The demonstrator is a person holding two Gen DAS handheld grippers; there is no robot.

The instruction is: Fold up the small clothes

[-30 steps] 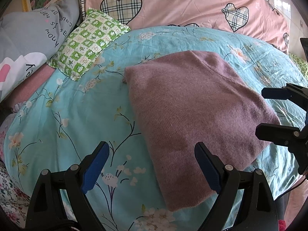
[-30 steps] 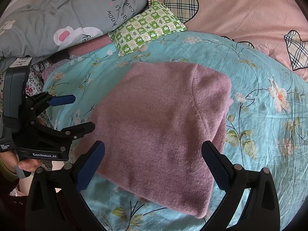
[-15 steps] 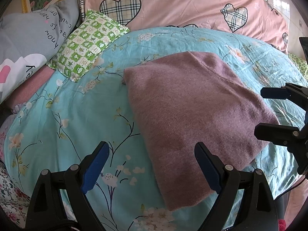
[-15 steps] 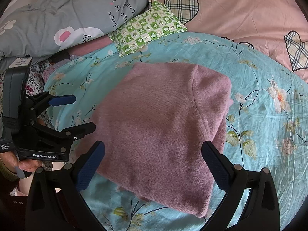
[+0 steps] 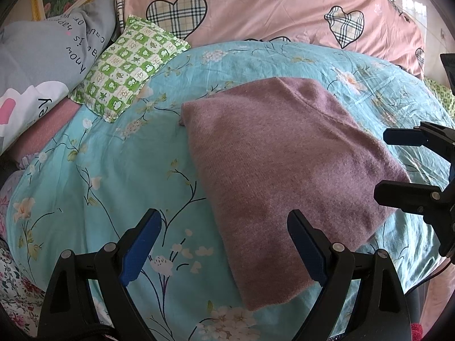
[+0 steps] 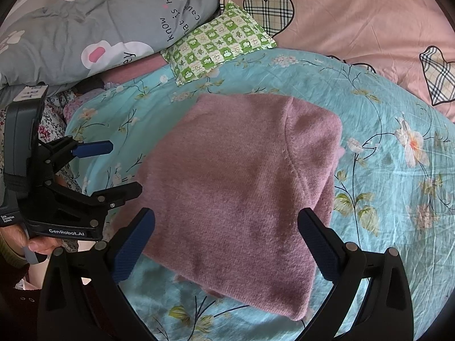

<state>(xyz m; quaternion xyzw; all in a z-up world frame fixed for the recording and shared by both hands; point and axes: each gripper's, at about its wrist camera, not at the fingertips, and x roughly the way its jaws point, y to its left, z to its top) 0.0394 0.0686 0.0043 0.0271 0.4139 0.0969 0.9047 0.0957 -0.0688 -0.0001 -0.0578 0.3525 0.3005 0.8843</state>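
Observation:
A mauve knitted sweater (image 5: pixel 284 176) (image 6: pixel 239 187) lies folded into a flat rectangle on the turquoise floral bedspread (image 5: pixel 113 170) (image 6: pixel 398 170). My left gripper (image 5: pixel 224 244) hovers open over the sweater's near left edge, nothing between its blue pads. The right gripper (image 6: pixel 226 244) is open above the sweater's near edge, holding nothing. Each gripper shows in the other's view: the right gripper (image 5: pixel 398 164) at the sweater's right side, the left gripper (image 6: pixel 113 167) at its left side, held by a hand (image 6: pixel 39 245).
A green checked small pillow (image 5: pixel 128 65) (image 6: pixel 219 45) lies at the far left of the bedspread. Behind it are a grey printed pillow (image 5: pixel 42 56) (image 6: pixel 85 34) and a pink quilt with plaid hearts (image 5: pixel 270 8) (image 6: pixel 355 28). The bed's edge drops off at the near left.
Both grippers have stayed open and nearly still; the views shifted only slightly, the sweater drifting a little toward the far side.

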